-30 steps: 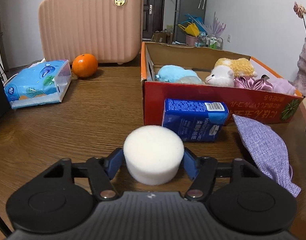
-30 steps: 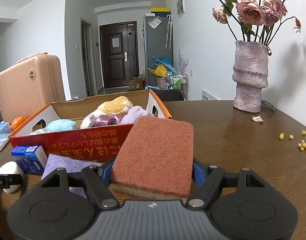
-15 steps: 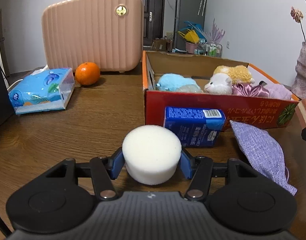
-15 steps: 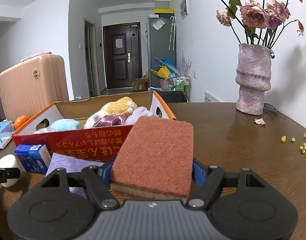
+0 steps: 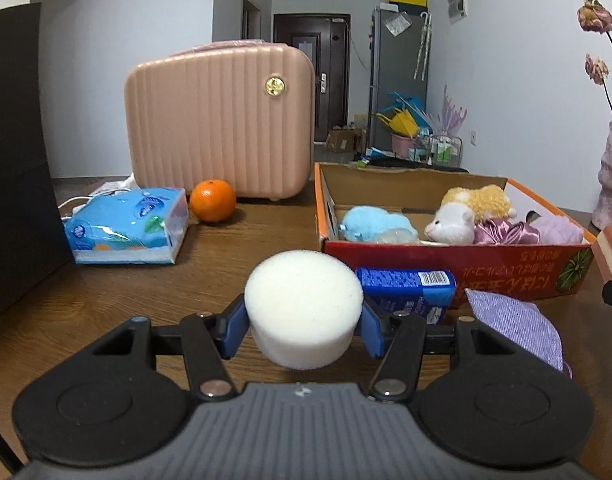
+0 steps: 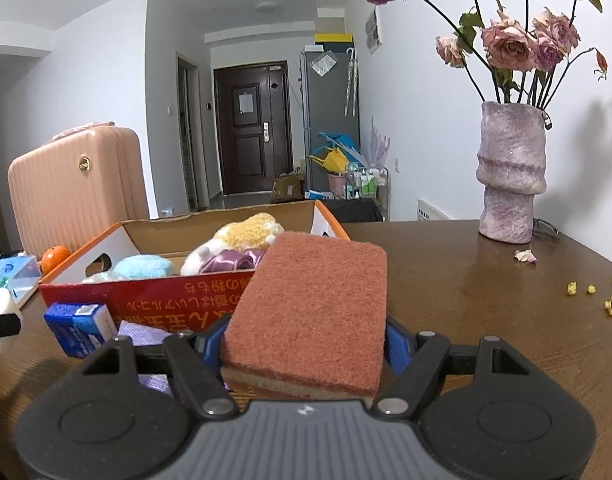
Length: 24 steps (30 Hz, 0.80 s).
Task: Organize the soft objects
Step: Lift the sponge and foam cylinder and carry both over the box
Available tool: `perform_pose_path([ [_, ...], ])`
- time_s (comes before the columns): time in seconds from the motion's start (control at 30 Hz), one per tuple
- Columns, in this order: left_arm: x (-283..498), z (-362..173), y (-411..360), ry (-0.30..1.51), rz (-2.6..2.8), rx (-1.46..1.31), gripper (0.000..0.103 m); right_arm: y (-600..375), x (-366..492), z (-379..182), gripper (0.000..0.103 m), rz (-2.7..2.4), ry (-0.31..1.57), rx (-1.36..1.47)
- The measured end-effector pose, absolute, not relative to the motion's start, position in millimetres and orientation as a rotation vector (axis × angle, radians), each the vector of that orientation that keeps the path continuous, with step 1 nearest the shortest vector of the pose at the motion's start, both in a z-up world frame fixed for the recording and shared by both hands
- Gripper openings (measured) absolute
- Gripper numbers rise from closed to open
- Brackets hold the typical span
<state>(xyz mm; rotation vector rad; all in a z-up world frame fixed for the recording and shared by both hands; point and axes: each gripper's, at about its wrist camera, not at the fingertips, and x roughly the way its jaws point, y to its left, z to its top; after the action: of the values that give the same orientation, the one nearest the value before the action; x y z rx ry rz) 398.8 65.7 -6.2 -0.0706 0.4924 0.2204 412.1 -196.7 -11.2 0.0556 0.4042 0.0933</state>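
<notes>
The left gripper (image 5: 304, 326) fingers clamp a round white foam sponge (image 5: 303, 306) (clear of the counter). The right gripper (image 6: 306, 346) fingers grip a rectangular rust-red scouring sponge (image 6: 312, 308).

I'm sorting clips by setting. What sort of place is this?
Most likely a lived-in flat, at a wooden dining table. An entrance door and a fridge stand down the hallway, and a vase of dried roses sits on the table.
</notes>
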Motion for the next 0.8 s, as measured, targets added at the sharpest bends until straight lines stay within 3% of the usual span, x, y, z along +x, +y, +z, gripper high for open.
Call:
perform_pose_path([
  [0.8,389,16,39,0.375,0.21,-0.067,0.058,-175,393,8,0.074,0.168,0.217,0.023],
])
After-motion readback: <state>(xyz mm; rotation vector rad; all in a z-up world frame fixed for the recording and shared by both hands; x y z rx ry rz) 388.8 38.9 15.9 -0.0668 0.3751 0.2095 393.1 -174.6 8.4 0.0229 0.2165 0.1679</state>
